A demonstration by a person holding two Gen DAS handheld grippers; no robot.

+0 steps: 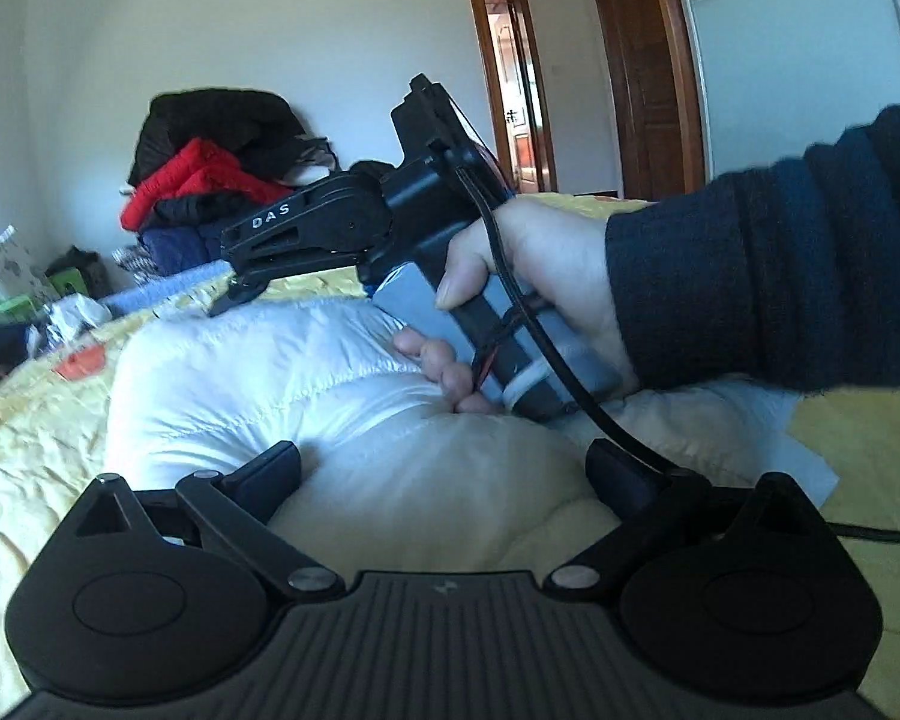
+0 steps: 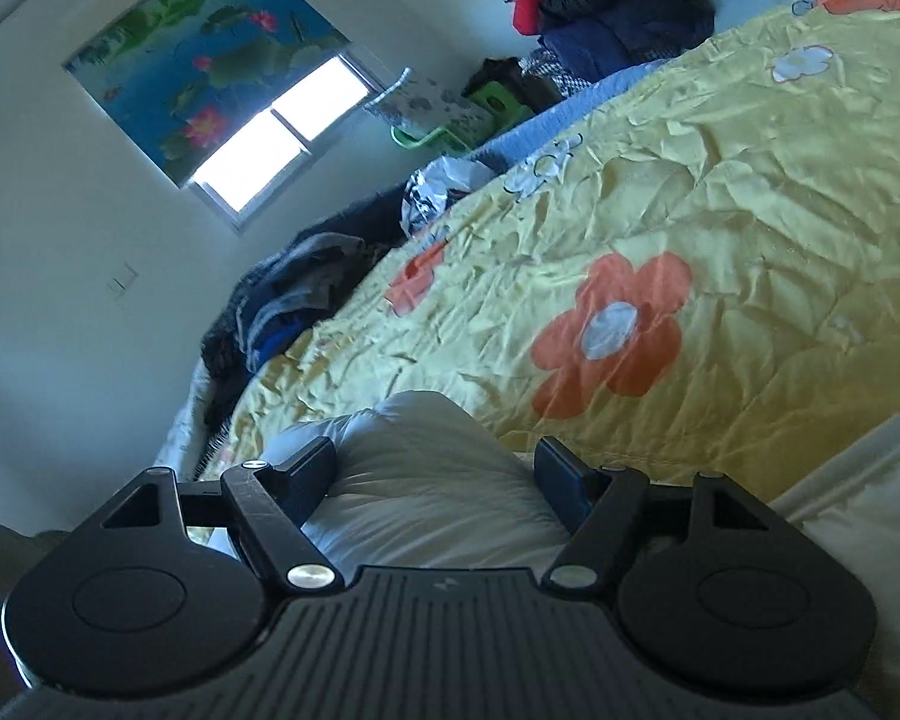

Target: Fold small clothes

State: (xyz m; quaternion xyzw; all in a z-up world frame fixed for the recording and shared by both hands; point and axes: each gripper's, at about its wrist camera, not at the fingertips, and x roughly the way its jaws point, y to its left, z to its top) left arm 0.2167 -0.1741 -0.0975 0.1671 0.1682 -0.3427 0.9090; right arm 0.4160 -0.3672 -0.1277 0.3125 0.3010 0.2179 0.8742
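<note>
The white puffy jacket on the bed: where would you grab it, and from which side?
Take the jacket at its thin outer edge, coming in low along the bedspread. The padded middle bulges too thick for the fingers, while the edge lies flatter. Both grippers' fingers stand open over it now.

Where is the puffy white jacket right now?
The white jacket lies on the yellow flowered bedspread, in the middle of the left wrist view. It sits just beyond the open left gripper, under the hand holding the right gripper.
</note>
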